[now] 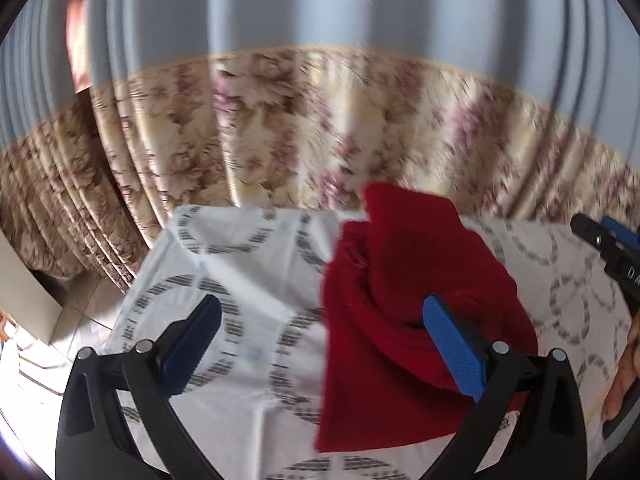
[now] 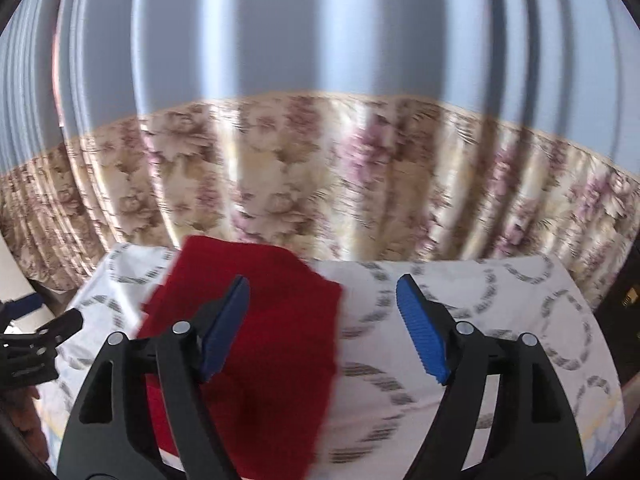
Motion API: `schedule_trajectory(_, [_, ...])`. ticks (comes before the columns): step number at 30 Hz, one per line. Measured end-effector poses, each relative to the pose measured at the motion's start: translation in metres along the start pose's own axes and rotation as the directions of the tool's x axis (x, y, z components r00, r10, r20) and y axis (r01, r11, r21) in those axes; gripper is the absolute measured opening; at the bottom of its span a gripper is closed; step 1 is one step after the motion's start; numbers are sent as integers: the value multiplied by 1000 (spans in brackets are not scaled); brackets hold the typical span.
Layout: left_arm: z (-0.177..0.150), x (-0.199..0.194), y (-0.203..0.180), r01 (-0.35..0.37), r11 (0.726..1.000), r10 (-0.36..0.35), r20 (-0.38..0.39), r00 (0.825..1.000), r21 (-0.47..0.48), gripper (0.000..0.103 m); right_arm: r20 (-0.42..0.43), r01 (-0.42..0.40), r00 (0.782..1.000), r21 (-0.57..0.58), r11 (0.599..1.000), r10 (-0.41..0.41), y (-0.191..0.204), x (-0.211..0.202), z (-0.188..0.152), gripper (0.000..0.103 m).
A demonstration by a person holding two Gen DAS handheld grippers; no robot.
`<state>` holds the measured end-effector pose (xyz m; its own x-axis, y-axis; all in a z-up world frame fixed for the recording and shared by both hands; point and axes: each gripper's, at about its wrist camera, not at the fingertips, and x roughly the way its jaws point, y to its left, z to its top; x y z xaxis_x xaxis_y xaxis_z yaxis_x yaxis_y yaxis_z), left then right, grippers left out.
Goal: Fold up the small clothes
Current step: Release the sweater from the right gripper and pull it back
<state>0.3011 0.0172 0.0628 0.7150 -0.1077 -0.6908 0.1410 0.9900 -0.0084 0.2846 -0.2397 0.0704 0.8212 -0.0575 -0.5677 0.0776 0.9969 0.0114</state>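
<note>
A small red knit garment [image 1: 400, 280] lies rumpled on a table with a white cloth printed with grey rings [image 1: 240, 264]. My left gripper [image 1: 320, 312] is open above the table, its right blue pad [image 1: 452, 344] over the garment's middle. In the right wrist view the red garment [image 2: 256, 340] lies at the left on the same cloth [image 2: 460, 320]. My right gripper [image 2: 324, 300] is open above the garment's right edge, its left pad [image 2: 228, 320] over the red fabric. Nothing is held. The right gripper's tip also shows in the left wrist view [image 1: 608, 240].
A floral and grey-blue curtain [image 1: 320, 128] hangs right behind the table's far edge. Tiled floor and a beige box [image 1: 24, 280] lie off the table's left side. The left gripper [image 2: 36, 344] shows at the left edge of the right wrist view.
</note>
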Motion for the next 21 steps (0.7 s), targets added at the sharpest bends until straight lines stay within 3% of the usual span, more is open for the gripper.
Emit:
schedule_trajectory(3, [-1, 8, -24, -29, 999, 30, -16, 999, 41, 102, -19, 40, 999, -17, 999, -40, -15, 5, -7, 84])
schedule_trajectory(6, [-1, 4, -42, -10, 999, 9, 11, 1000, 51, 102, -11, 84, 996, -36, 996, -84, -26, 4, -15, 86])
schedule_trajectory(12, [-1, -5, -78, 33, 997, -37, 56, 998, 62, 102, -43, 57, 997, 0, 998, -57, -50, 11, -12, 89])
schedule_trajectory(16, [-5, 4, -91, 42, 996, -45, 36, 998, 74, 102, -59, 42, 997, 23, 999, -40, -59, 13, -12, 89])
schedule_trajectory(21, [-11, 11, -100, -9, 993, 5, 29, 1000, 118, 102, -63, 20, 998, 41, 999, -17, -64, 14, -11, 89])
